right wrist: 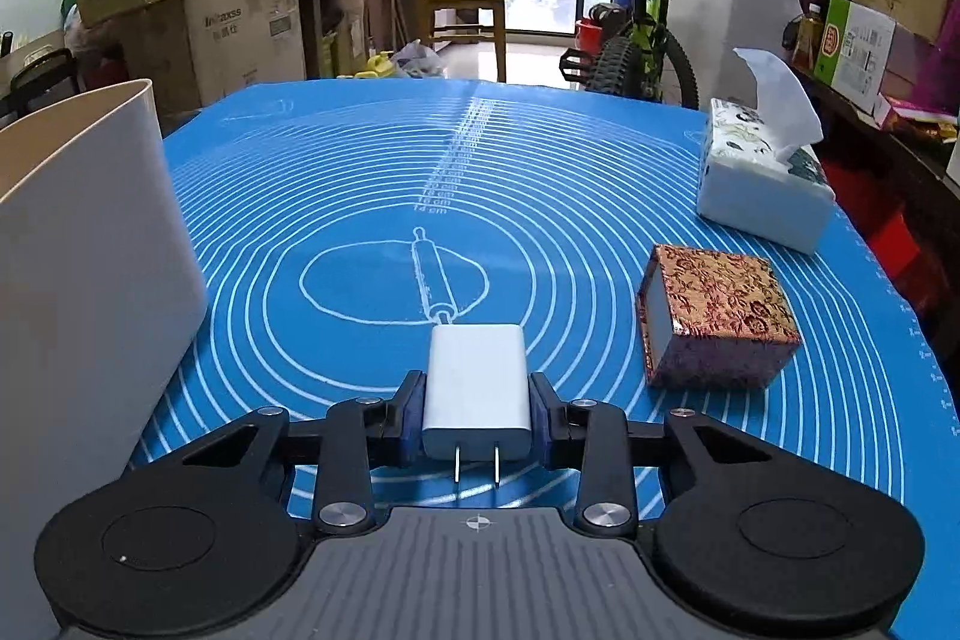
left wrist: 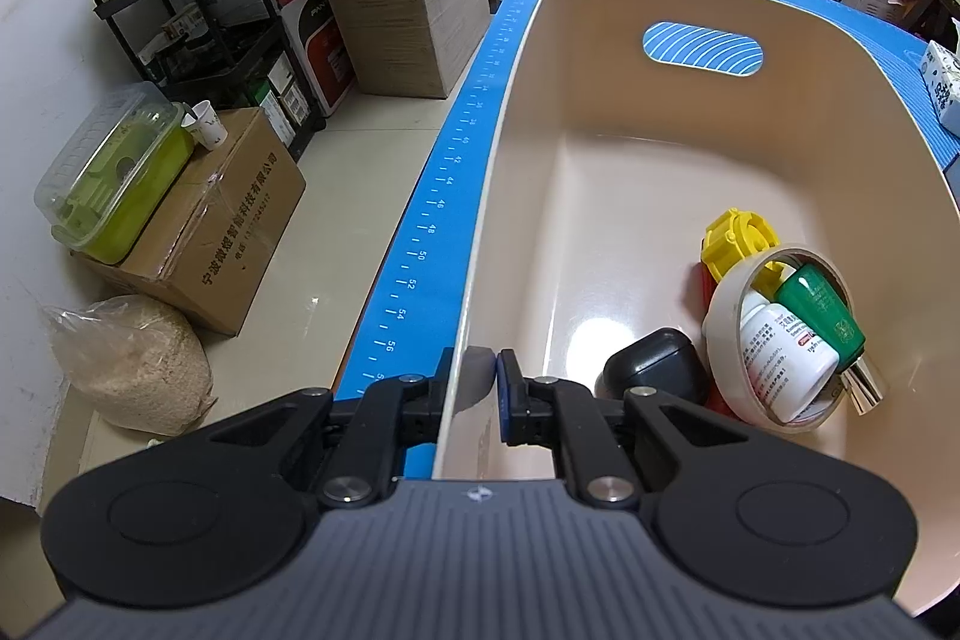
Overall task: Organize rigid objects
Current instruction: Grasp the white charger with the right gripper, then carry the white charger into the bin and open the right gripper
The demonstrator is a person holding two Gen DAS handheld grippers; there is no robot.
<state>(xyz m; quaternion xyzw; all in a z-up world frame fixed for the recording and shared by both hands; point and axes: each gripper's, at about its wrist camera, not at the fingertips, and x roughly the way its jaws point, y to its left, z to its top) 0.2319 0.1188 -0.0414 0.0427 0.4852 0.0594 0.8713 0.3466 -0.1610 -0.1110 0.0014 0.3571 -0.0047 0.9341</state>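
One beige bin (left wrist: 600,58) on the blue mat (right wrist: 360,172) holds one tape roll (left wrist: 726,304), two bottles and one black case (left wrist: 654,370). Left claw (left wrist: 473,394) clamps the bin's near wall; right claw (right wrist: 477,403), level above the table, grips one white charger (right wrist: 477,382), prongs rearward, beside one patterned box (right wrist: 720,316).

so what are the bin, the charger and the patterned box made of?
Bin: likely moulded plastic, beige, smooth and glossy, with glare spots on its floor.
Charger: probably hard white plastic, satin, with two bare metal prongs.
Patterned box: seemingly card wrapped in floral brocade or foil paper; it shimmers, so hard to tell which.
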